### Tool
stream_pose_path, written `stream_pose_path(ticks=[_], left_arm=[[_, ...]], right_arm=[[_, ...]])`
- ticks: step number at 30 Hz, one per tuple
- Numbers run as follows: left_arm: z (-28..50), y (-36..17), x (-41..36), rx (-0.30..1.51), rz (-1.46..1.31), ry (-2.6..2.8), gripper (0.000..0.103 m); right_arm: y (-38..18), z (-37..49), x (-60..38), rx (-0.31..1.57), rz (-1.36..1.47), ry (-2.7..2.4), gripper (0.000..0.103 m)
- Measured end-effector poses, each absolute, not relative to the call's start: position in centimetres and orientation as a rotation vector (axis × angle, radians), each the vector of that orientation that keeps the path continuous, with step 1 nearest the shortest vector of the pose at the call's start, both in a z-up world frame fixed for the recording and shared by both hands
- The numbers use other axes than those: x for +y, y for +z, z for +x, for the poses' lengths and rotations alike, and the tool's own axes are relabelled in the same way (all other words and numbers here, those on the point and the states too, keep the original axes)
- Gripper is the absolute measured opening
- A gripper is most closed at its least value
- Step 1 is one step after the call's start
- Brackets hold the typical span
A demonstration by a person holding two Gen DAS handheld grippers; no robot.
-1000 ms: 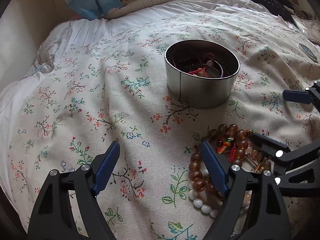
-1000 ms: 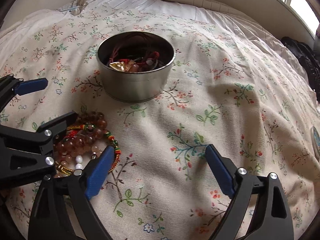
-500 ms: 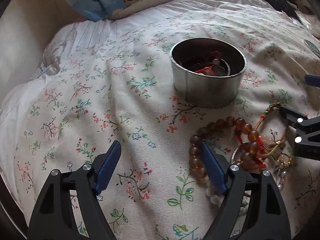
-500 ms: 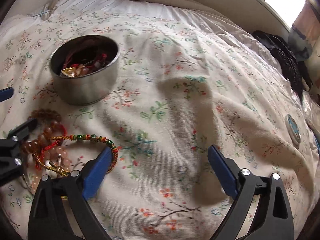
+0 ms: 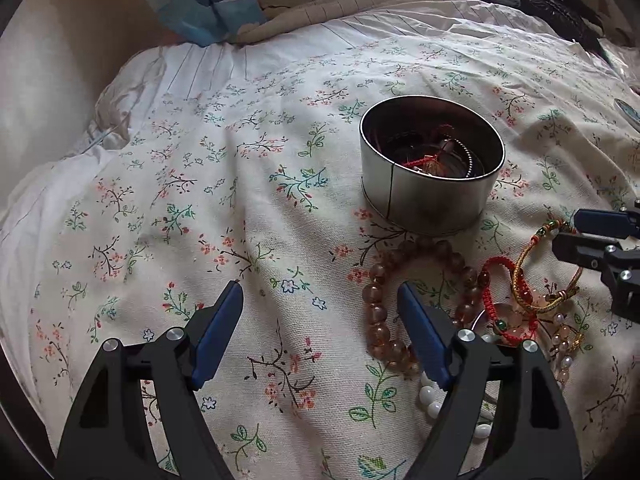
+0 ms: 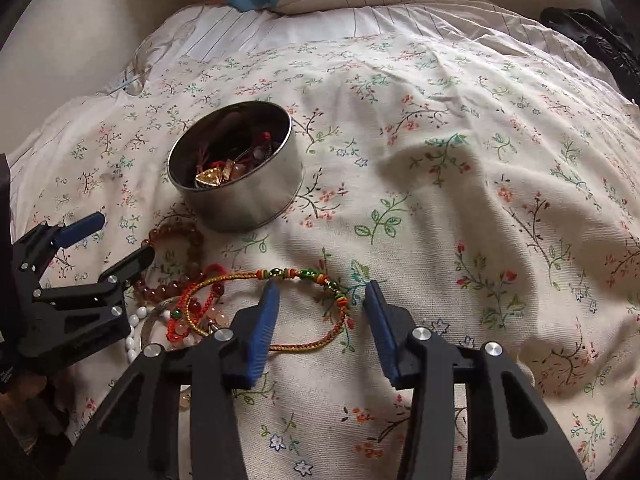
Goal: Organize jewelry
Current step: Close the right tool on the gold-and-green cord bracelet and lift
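Right gripper (image 6: 318,300) low over the floral bed (image 6: 460,208), fingers apart and empty, straddling the braided cord bracelet (image 6: 316,344) near the right edge of the jewelry pile (image 6: 188,304). Left gripper (image 5: 320,306) also spread, holding nothing, beside the brown bead bracelet (image 5: 378,320). Metal tin (image 6: 240,196) just beyond, already partly filled. Likely trouble — cords overlap, so lifting one could drag the red cord (image 5: 490,300) along or scatter beads. Compared with half a second earlier, right fingers narrower and centred on the cord — previously wide, bracelet off to the left.

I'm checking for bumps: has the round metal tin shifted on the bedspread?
No. The round metal tin sits by the same printed floral sprigs on the bedspread; only the cameras moved.
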State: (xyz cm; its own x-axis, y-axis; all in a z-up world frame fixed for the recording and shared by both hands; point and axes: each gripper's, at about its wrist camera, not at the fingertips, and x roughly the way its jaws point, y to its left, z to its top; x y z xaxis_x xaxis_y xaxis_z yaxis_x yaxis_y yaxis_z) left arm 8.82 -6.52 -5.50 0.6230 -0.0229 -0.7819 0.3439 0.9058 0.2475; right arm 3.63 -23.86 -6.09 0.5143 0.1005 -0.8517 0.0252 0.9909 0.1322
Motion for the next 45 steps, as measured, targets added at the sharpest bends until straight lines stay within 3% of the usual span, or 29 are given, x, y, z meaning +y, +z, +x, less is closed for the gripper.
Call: stream_pose_path(ticks=[4,5,7,8,9,10,19,24,32,45], left_arm=[[8.8,-5.7,-7.2,0.878,0.406,-0.252,0.07],[8.9,-6.0,-7.3,0.895,0.411,-0.26,0.063],[9.0,-6.5,-7.6,0.919,0.42,-0.275,0.047],[9.0,-6.5,-7.7,0.916,0.424,-0.276,0.031],[8.9,-6.5,-7.7,0.918,0.42,-0.283,0.017],[8.9,-6.4,-7.6,0.922,0.409,-0.293,0.01],[9.4,-7.1,-7.3,0.97,0.365,-0.3,0.012],[9.0,-6.0,-6.6,0.966,0.27,-0.362,0.01],[6.8,-2.4,-4.7,0.839,0.076,-0.403,0.01],[4.0,1.4,-4.9,0.643,0.019,-0.393,0.01]], right_arm=[[-6.7,3.7,-23.2,1.06,0.092,0.028,0.041],[-6.8,3.6,-23.2,1.06,0.087,0.029,0.037],[-6.7,3.6,-23.4,1.057,0.087,0.032,0.019],[-6.6,3.5,-23.6,1.054,0.095,0.037,0.009],[-6.5,3.4,-23.6,1.05,0.103,0.043,0.007],[-6.4,3.3,-23.8,1.045,0.115,0.05,0.007],[-7.1,3.5,-23.1,1.07,0.052,0.024,0.008],[-5.9,2.7,-25.5,1.005,0.272,0.081,0.007],[-3.0,-0.2,-27.7,0.814,0.518,0.158,0.006],[0.8,-2.4,-25.9,0.627,0.426,0.185,0.006]])
